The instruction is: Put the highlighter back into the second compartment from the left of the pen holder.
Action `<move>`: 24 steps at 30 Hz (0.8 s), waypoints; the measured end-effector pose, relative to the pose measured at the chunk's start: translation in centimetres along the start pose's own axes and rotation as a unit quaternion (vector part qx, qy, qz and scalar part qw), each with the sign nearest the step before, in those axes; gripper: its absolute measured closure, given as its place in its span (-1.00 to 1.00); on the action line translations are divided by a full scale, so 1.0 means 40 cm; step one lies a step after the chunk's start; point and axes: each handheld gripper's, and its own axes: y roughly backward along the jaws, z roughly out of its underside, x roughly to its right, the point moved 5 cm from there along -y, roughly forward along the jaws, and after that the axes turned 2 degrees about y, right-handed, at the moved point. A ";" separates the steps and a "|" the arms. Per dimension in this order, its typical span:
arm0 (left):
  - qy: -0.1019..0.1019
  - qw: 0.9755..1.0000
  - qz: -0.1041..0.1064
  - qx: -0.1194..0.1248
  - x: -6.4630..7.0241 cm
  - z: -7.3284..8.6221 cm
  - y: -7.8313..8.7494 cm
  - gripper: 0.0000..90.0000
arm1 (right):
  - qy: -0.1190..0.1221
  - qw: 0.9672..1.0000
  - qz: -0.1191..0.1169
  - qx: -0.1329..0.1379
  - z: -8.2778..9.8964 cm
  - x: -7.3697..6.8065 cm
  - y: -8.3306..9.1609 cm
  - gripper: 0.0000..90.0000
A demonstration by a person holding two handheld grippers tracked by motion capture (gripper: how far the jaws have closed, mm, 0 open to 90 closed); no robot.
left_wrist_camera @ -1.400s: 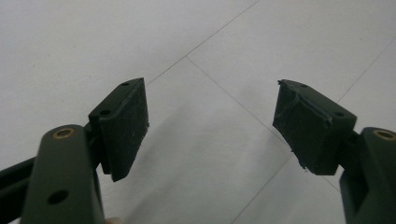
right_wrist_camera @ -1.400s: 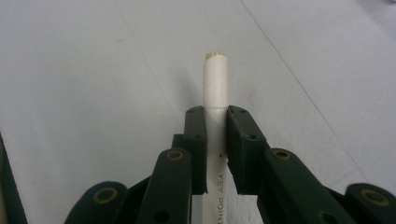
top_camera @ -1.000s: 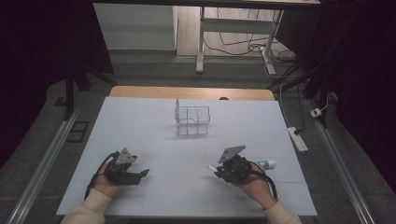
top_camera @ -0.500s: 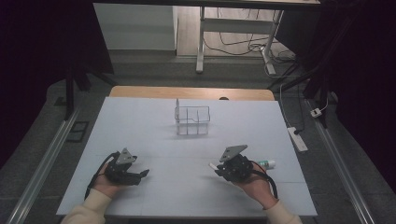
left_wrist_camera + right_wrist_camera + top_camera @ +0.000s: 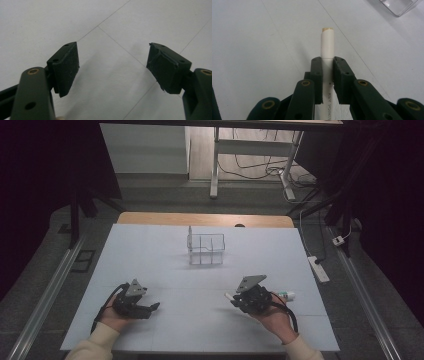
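White table [image 5: 165,255] carries a clear organizer [image 5: 206,250] at centre; my right gripper [image 5: 327,75] clamps a white pen [image 5: 327,45], my left gripper [image 5: 112,67] stands wide and empty, so pickup is done, placement remains.

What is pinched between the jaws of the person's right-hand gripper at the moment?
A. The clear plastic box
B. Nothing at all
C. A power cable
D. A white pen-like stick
D: in the right gripper view the right gripper has both jaws pressed against a white pen-like stick, whose tip juts out past them over the table.
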 end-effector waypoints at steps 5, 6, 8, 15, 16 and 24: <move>0.002 1.000 0.001 0.002 -0.001 0.000 0.001 -0.43 | 0.003 1.000 0.005 0.002 -0.002 0.002 0.003 0.72; 0.002 1.000 0.001 0.002 -0.001 0.000 0.001 -0.43 | 0.004 1.000 0.006 0.004 -0.002 0.002 0.005 0.72; 0.002 1.000 0.001 0.001 -0.001 0.000 0.001 -0.43 | 0.002 1.000 0.007 0.005 -0.004 0.002 0.008 0.72; 0.002 1.000 0.001 0.001 0.000 0.000 0.000 -0.43 | 0.003 1.000 0.013 0.009 -0.005 0.005 0.012 0.72; 0.001 1.000 0.001 0.000 0.000 0.000 0.000 -0.43 | 0.003 1.000 0.013 0.009 -0.005 0.005 0.012 0.72; 0.001 1.000 -0.001 -0.002 0.000 0.001 -0.002 -0.43 | -0.001 1.000 0.021 0.019 -0.009 0.010 0.022 0.72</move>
